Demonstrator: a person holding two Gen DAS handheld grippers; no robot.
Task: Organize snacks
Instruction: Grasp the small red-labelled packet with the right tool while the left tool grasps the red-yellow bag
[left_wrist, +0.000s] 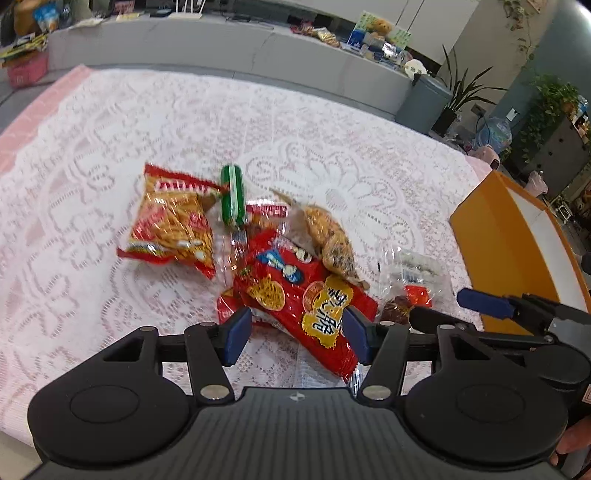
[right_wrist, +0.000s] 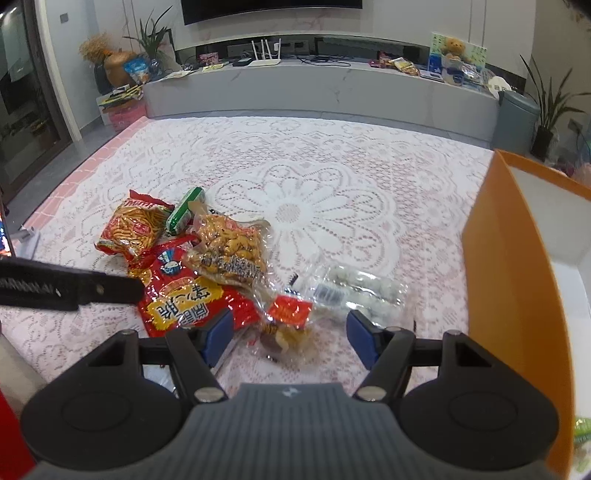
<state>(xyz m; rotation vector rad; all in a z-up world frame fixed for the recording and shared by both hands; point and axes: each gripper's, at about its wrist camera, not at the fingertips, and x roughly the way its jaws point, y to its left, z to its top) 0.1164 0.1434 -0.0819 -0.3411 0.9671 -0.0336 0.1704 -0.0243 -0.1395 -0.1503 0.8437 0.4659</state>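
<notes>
A pile of snack packets lies on the lace tablecloth. A big red packet with yellow lettering lies nearest. My left gripper is open, its blue pads on either side of that packet's near end. A red-and-yellow stick-snack bag, a green packet, a clear bag of yellow snacks and clear packets lie around it. My right gripper is open above a small clear packet with a red label.
An orange box with a white inside stands at the table's right edge. Behind the table runs a grey low counter with clutter, a grey bin and potted plants.
</notes>
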